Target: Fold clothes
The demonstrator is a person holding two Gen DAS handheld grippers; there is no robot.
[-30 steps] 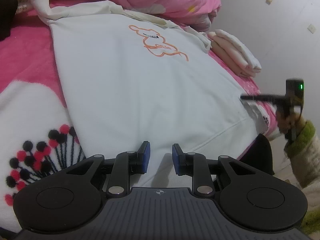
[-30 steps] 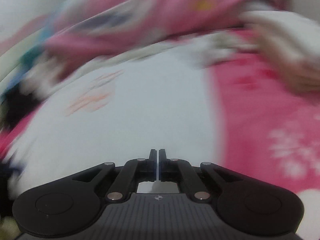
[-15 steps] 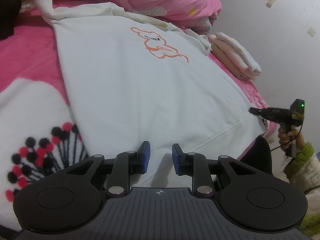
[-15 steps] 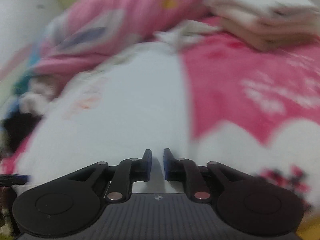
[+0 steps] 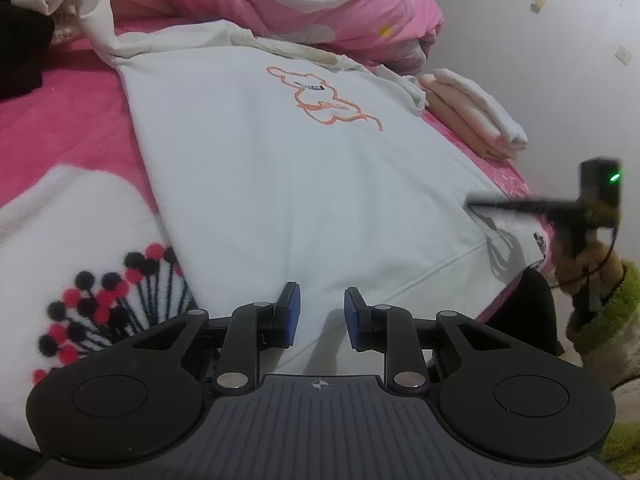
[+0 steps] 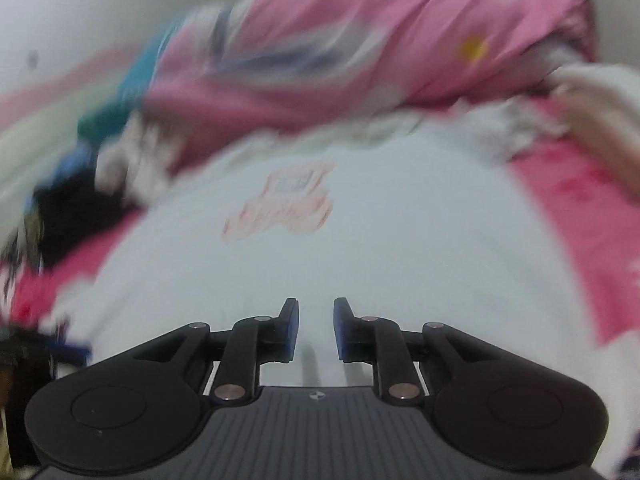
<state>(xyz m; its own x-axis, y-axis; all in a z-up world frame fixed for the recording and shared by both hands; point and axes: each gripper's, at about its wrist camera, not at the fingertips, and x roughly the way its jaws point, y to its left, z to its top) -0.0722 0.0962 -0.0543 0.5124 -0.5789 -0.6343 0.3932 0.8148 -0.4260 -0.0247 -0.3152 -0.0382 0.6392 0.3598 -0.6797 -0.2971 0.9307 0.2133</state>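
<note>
The white sweatshirt (image 5: 280,184) lay flat on the pink bed (image 5: 60,120), its hem nearest both tools. The left gripper (image 5: 322,316) hovered over the hem, released and empty. The right gripper (image 6: 316,330) was opening, nothing between its pads. Each should pinch a hem corner squarely, through both layers, before lifting.
</note>
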